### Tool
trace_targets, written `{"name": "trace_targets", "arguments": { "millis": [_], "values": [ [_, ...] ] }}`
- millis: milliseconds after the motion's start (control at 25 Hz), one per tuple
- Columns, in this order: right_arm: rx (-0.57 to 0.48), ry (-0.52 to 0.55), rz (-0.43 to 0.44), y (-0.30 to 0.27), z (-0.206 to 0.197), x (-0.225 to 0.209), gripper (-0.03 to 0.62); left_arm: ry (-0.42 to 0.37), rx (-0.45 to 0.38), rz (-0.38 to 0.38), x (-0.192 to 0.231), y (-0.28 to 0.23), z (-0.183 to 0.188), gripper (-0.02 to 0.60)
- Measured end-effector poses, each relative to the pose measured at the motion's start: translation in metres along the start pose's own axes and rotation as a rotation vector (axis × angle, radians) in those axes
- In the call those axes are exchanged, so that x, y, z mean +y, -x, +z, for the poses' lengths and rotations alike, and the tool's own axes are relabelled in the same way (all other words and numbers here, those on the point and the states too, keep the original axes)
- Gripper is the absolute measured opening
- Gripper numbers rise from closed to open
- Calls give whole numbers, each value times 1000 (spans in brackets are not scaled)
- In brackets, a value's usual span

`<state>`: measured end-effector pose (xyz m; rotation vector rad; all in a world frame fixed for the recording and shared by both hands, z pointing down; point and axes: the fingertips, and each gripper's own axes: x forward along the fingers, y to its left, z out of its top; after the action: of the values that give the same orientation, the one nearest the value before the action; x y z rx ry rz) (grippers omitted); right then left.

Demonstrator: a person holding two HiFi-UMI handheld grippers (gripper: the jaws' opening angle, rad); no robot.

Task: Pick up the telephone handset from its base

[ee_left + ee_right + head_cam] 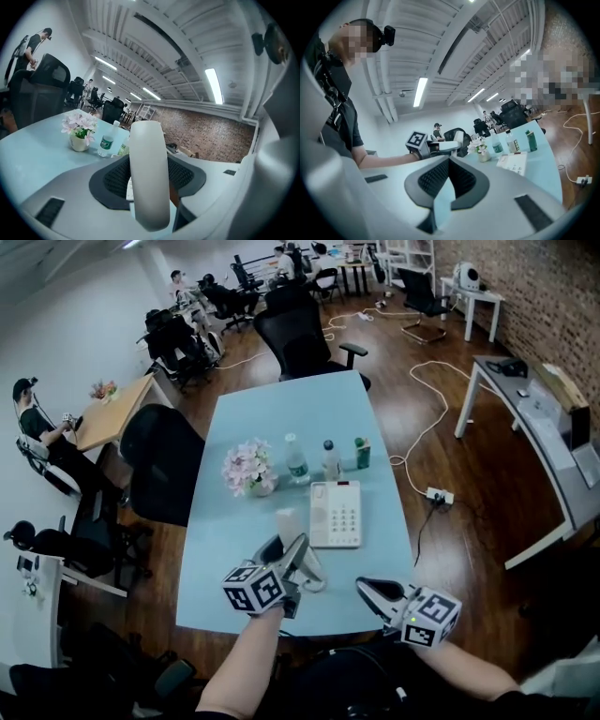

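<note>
The white telephone base (335,514) with its keypad lies on the light blue table (281,418), and also shows in the right gripper view (513,162). The white handset (285,521) is off the base and stands up between the jaws of my left gripper (292,549), which is shut on it. In the left gripper view the handset (149,178) fills the middle as a tall white bar. A coiled cord (316,583) hangs near that gripper. To the right, near the table's front edge, my right gripper (368,588) is shut on nothing, its pads (433,176) meeting.
Behind the phone stand a pot of pink flowers (250,470), two water bottles (296,461) (330,459) and a green carton (362,454). Black office chairs stand at the table's left side (161,460) and far end (300,334). A power strip (439,495) lies on the floor at the right.
</note>
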<state>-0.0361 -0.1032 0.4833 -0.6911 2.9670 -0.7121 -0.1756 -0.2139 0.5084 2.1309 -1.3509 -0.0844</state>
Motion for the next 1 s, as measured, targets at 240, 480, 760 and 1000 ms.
{"name": "trace_targets", "arguments": {
  "millis": [240,480,760,1000],
  "values": [
    [5,-16,20,-6,-16,36,17,57,-69,-115,-35,78,-15,232],
    [40,-6,25,-9,-38,63,17,49,-39,-156,-51,125,-46,231],
    [53,10,10,-10,-50,78,15,79,-56,-145,-37,142,-52,232],
    [68,38,3,-10,-50,85,15,45,-49,-159,-41,143,-48,230]
  ]
}}
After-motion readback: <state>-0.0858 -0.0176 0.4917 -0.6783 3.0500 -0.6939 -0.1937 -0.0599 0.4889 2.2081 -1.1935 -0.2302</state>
